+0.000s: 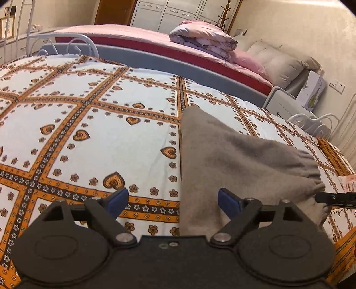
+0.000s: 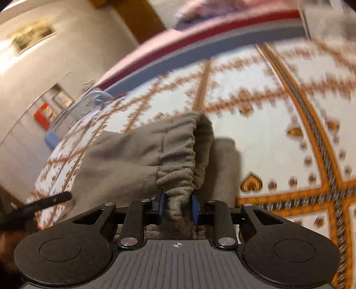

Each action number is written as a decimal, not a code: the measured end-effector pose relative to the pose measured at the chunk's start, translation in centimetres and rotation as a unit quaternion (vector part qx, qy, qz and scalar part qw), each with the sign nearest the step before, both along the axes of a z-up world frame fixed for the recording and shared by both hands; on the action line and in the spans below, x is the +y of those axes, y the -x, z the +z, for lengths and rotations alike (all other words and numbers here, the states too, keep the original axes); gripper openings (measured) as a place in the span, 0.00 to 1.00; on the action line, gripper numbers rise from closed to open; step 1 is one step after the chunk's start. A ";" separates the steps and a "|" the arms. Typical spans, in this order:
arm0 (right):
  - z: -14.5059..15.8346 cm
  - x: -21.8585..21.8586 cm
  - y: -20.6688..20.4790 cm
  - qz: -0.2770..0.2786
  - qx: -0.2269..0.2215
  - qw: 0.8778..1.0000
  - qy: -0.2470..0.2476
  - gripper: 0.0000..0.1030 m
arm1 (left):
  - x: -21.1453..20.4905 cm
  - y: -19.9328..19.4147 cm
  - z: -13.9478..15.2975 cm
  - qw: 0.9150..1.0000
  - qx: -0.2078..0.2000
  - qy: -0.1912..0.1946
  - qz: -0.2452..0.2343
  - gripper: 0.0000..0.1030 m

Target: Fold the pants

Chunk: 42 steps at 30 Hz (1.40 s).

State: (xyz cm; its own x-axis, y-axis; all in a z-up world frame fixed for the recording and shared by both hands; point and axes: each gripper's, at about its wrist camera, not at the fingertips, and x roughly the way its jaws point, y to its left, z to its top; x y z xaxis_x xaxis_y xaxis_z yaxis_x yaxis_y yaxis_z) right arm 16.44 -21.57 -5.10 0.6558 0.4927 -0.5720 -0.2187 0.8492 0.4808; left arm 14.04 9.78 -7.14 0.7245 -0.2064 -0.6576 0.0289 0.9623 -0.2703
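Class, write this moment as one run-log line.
task: fold pants | left gripper: open, empty | right gripper: shut on pants waistband | surface: bed

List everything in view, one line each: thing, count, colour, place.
pants: one, grey-brown, on the near bed, elastic waistband bunched toward the right gripper.
bedspread: one, white with orange bands and hearts, covering the near bed.
far bed: one, pink sheet, red and grey side, behind the near bed.
folded quilt: one, pink and lilac, on the far bed.
pillow: one, beige, at the far bed's head.
wardrobe: one, white, back wall.
left gripper: one, black with blue pads, open, empty.
right gripper: one, black with blue pads, shut on the waistband.
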 end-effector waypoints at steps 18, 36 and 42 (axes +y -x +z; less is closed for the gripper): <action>-1.2 -4.4 0.3 -0.074 0.014 0.994 -0.084 0.68 | -0.3 0.0 0.4 0.998 -0.039 -0.014 -0.052 0.81; -4.7 -5.1 -2.7 -0.064 0.065 0.981 -0.171 0.77 | -1.2 -4.6 -2.5 0.985 0.033 0.074 -0.152 0.73; -4.6 -3.7 -4.5 -0.027 0.068 0.987 -0.146 0.76 | -4.2 -5.0 -3.2 0.979 0.039 0.033 -0.197 0.66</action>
